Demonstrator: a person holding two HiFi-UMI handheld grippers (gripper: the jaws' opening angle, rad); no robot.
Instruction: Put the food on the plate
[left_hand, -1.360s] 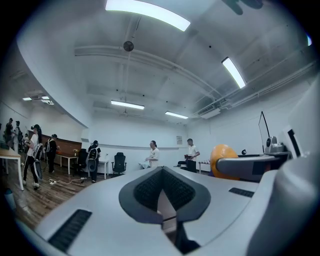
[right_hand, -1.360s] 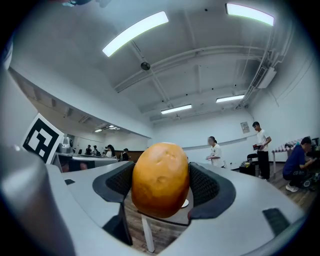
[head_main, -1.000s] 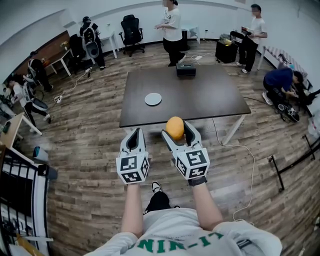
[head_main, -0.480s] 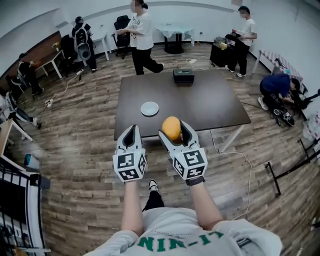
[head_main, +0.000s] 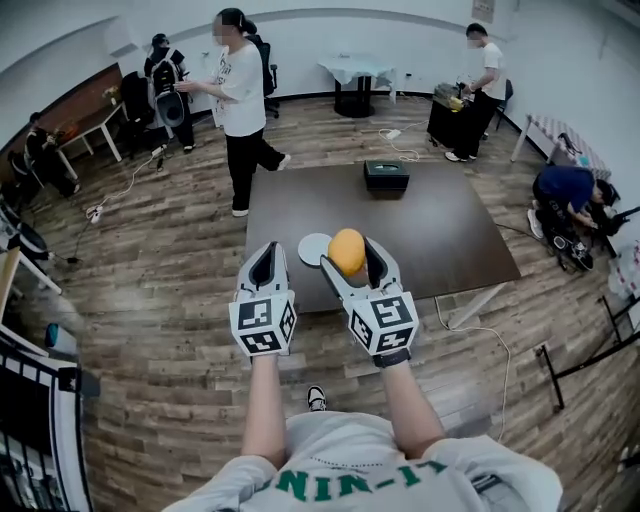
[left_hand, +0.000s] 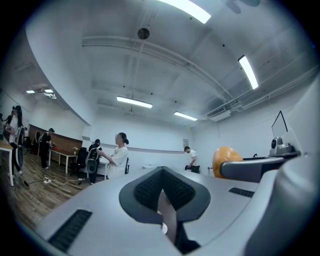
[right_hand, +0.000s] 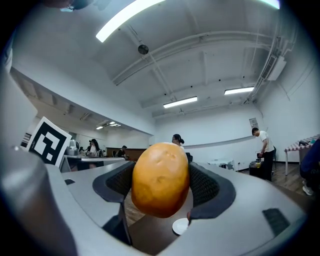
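Fingers (right_hand: 207, 186) of right gripper (head_main: 349, 254) clamped potato (right_hand: 160, 180) above table (head_main: 440, 235) near edge; plate (head_main: 311, 248) at potato's 9 o'clock. Left gripper (head_main: 268, 248) pinched together, empty. Bare tabletop toward 12 o'clock.

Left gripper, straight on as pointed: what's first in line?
Probably nothing close: the left gripper points level above the dark rectangular table's left side; the person in a white T-shirt stands left of that line.

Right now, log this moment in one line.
right claw: shut on round orange food | left claw: shut, empty | white round plate: bare, on dark rectangular table
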